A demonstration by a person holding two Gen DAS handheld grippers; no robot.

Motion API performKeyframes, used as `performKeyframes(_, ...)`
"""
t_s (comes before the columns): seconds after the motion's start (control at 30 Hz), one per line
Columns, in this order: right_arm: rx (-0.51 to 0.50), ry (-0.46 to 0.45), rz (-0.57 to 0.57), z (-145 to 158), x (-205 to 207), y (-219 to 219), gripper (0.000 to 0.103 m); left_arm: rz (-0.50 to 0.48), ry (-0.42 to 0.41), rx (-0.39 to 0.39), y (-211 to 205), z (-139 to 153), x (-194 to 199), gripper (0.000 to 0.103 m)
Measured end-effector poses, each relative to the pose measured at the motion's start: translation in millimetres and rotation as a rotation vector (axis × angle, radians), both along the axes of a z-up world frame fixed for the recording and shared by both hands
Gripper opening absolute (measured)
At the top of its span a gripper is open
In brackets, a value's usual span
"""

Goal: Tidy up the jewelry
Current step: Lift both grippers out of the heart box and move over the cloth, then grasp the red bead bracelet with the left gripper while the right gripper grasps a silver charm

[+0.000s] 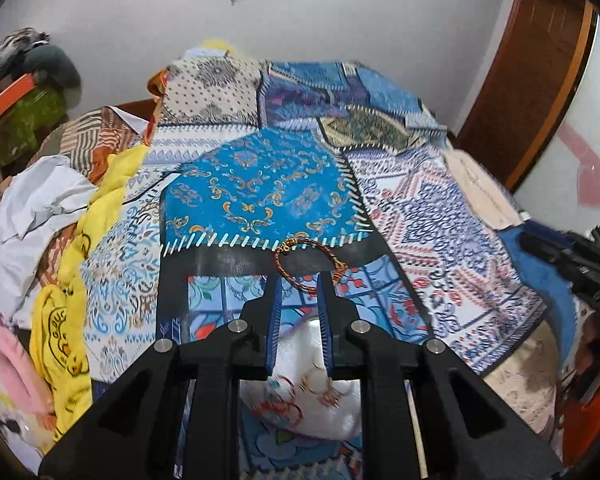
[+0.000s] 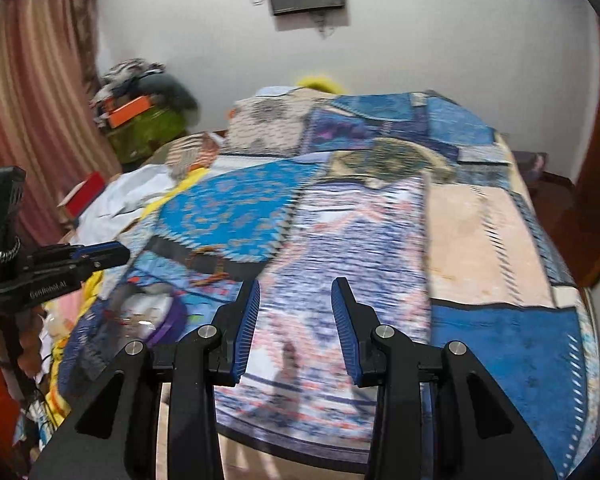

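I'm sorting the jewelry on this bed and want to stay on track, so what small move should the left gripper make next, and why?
Probably ease the left gripper forward and down over the red braided bangle and close on its near rim. The bangle lies flat on the patchwork bedspread right at the fingertips, nothing is held between them, and the right gripper is empty and well off to the side.

bracelet (image 1: 309, 266) | red-gold braided ring | flat on patchwork bedspread (image 1: 268, 184)
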State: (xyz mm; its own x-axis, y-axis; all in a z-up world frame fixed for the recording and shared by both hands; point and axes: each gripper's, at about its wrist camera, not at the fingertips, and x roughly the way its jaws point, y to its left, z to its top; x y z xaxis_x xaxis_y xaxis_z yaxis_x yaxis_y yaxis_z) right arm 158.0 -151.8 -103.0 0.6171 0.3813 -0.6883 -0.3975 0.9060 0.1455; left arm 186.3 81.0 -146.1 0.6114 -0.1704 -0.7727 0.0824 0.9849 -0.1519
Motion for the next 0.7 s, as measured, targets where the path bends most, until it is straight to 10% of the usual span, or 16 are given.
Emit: performKeyframes(0.7, -0.047, 0.093, -0.123, -32.6, -2.4, -69.7, 0.034, -0.102, 0.343, -0.079, 12.1, -68.2, 97.3, 0.017)
